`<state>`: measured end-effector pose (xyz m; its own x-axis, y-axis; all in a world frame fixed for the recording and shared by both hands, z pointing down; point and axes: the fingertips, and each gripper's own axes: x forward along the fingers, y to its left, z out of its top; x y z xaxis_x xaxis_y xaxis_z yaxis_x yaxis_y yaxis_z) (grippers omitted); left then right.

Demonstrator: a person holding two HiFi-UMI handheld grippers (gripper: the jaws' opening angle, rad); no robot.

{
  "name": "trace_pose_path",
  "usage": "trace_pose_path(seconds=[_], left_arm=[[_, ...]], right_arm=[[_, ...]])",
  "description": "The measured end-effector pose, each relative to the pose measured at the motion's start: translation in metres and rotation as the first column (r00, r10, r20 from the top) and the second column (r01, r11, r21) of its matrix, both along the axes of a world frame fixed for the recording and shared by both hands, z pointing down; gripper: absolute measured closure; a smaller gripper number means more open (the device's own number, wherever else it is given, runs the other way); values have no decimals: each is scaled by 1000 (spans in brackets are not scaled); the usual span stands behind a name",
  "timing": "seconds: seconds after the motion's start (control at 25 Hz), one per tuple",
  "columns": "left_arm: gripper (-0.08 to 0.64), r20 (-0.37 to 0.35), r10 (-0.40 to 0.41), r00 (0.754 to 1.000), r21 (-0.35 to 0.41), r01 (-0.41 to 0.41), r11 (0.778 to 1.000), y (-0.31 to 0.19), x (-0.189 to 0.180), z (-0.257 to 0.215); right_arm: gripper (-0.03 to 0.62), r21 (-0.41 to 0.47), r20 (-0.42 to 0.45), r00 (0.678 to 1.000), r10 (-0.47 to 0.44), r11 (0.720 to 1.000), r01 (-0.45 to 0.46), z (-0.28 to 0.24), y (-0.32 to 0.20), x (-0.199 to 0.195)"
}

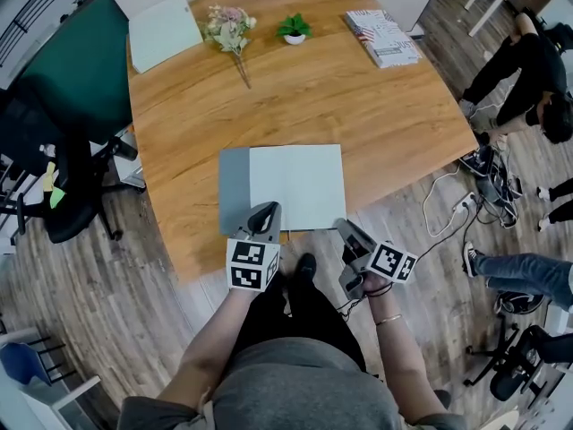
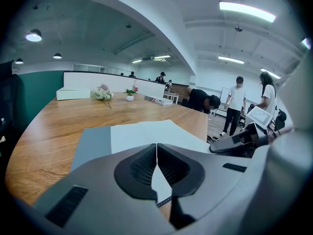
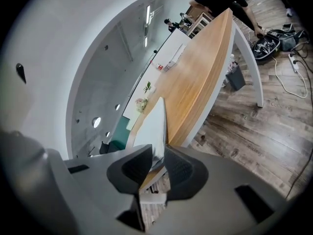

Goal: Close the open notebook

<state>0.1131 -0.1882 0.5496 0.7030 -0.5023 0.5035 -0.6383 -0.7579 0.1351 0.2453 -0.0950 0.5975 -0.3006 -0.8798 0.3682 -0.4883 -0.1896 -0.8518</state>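
The open notebook point(image 1: 300, 184) lies flat near the front edge of the wooden table point(image 1: 376, 115), grey cover at its left, pale page to the right. My left gripper point(image 1: 267, 210) rests at the notebook's near edge; in the left gripper view its jaws point(image 2: 156, 151) meet, shut, with the page point(image 2: 146, 133) lying beyond them. My right gripper point(image 1: 343, 227) is at the notebook's near right corner, rolled onto its side. In the right gripper view the notebook's right edge point(image 3: 155, 126) runs between the pads of the right gripper point(image 3: 157, 155), which close on it.
At the table's far side lie a pale folder point(image 1: 164, 30), a bunch of flowers point(image 1: 228, 30), a small potted plant point(image 1: 294, 29) and stacked magazines point(image 1: 382, 37). A black office chair point(image 1: 45, 168) stands left. People point(image 1: 528, 70) and floor cables point(image 1: 466, 200) are to the right.
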Motion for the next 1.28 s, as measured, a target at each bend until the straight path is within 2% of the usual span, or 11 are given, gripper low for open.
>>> trace_pose_path(seconds=[0.56, 0.92, 1.28], left_arm=[[535, -1, -17, 1000, -20, 17, 1000, 3, -15, 6], [535, -7, -30, 1000, -32, 30, 999, 3, -21, 6], [535, -21, -45, 999, -29, 45, 999, 2, -33, 3]], right_arm=[[525, 40, -66, 998, 16, 999, -13, -19, -2, -1], [529, 101, -136, 991, 4, 995, 10, -46, -5, -8], [532, 166, -217, 976, -33, 984, 70, -76, -11, -25]])
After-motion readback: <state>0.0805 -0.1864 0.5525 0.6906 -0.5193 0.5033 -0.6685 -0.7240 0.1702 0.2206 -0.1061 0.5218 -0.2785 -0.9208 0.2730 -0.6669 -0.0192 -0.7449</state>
